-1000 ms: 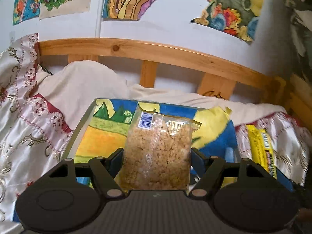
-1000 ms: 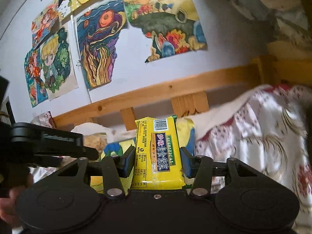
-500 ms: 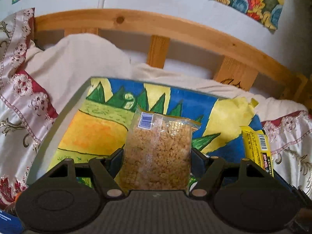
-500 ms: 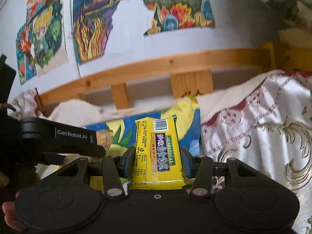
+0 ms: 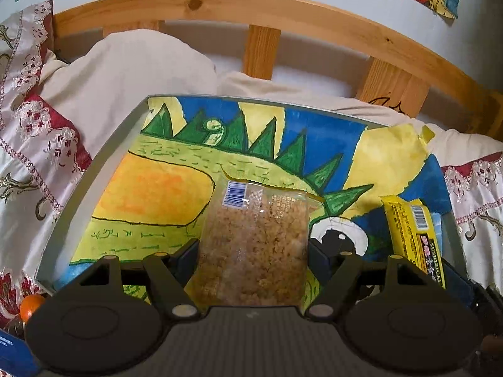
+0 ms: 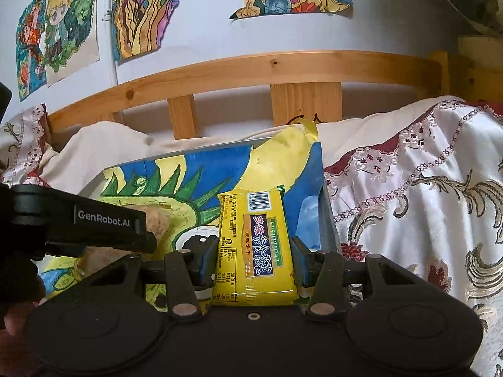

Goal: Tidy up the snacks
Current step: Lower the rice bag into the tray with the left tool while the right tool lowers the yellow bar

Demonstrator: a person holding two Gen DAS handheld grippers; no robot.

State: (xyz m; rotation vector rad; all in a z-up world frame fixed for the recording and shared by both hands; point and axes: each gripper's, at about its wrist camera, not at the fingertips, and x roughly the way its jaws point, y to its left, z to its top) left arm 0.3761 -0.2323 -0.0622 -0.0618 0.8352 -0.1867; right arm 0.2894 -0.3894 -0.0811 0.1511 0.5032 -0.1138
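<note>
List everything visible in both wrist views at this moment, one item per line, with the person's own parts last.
clear snack bag: 1, transparent with tan puffed pieces, between the left gripper's pads, above the tray
yellow snack packet: 1, yellow with dark label, between the right gripper's pads
tray: 1, grey rim, lined with a colourful painting, on the bed
bedding: white with red and gold pattern, around the tray
pillow: 1, cream, behind the tray
headboard: 1, light wood, against the wall
wall drawings: several, multicoloured, above the headboard
orange ball: 1, lower left edge
left gripper: 1, black, holding the clear bag
right gripper: 1, black, holding the yellow packet
</note>
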